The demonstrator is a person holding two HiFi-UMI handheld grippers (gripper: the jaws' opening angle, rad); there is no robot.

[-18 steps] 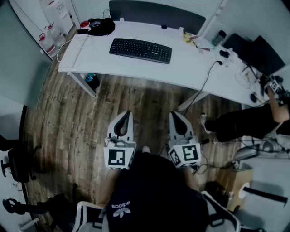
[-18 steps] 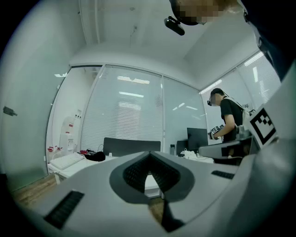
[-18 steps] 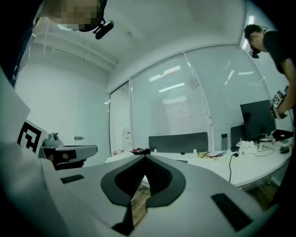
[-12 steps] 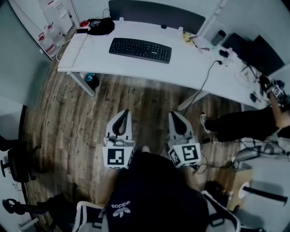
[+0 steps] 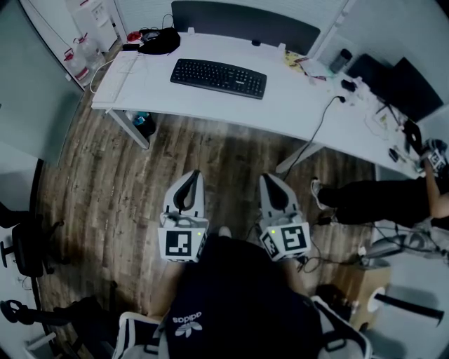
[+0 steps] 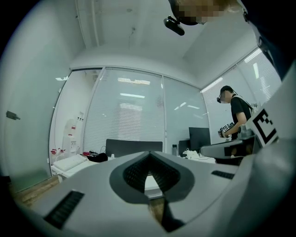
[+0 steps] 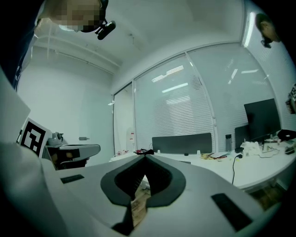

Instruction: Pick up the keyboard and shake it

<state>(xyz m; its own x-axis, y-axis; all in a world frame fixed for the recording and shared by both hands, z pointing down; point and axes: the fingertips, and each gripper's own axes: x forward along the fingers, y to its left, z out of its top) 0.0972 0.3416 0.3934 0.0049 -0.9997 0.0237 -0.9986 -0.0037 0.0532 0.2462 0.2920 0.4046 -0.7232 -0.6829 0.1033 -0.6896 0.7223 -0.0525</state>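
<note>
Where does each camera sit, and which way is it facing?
Head view: on the person's head, facing steeply down at desk and keyboard; left claw, right claw and torso show.
Left gripper view: on the left claw, facing roughly level along its shut jaws toward the desk.
Right gripper view: on the right claw, likewise, jaws shut.
Shared: the desk's dark panel.

White tabletop [image 5: 302, 98] runs across top of frame, w/ dark partition panel [image 5: 242, 17] along its back edge. Black bag [image 5: 158, 42] at tabletop's upper-left end. Black cable [image 5: 316, 130] drops off front edge, centre-right. Monitors [image 5: 403, 84] upper right. Another person [image 5: 379, 200] at right edge. Wood floor [image 5: 119, 182] below; office chair [image 5: 28, 249] far left; cardboard box [image 5: 354, 284] lower right.
</note>
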